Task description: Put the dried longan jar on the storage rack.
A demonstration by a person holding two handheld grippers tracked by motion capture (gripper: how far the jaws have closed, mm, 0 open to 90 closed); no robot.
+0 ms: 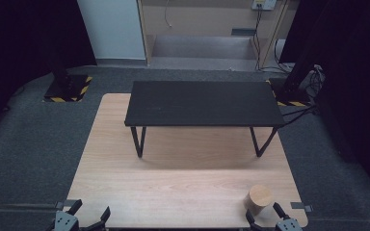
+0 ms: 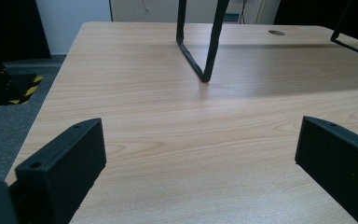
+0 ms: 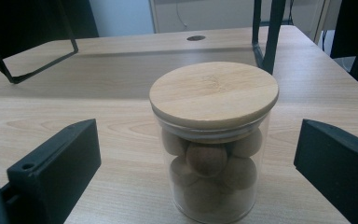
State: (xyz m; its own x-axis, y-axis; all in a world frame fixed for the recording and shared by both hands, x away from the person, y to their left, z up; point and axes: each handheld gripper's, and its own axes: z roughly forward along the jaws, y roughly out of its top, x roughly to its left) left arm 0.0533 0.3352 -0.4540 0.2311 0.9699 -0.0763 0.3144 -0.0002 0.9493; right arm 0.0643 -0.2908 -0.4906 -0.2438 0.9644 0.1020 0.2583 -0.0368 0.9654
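A clear glass jar with a round wooden lid stands upright on the light wooden table, filled with several brown balls. In the high view the jar sits near the table's front right corner. My right gripper is open right behind it at the front edge, its jaws spread wide to either side of the jar without touching it. My left gripper is open at the front left corner, with bare tabletop between its jaws.
A low black bench-like shelf on thin black metal legs stands across the far half of the table. Grey carpet surrounds the table. Dark stands with yellow-black bases flank the back, with cables at the right.
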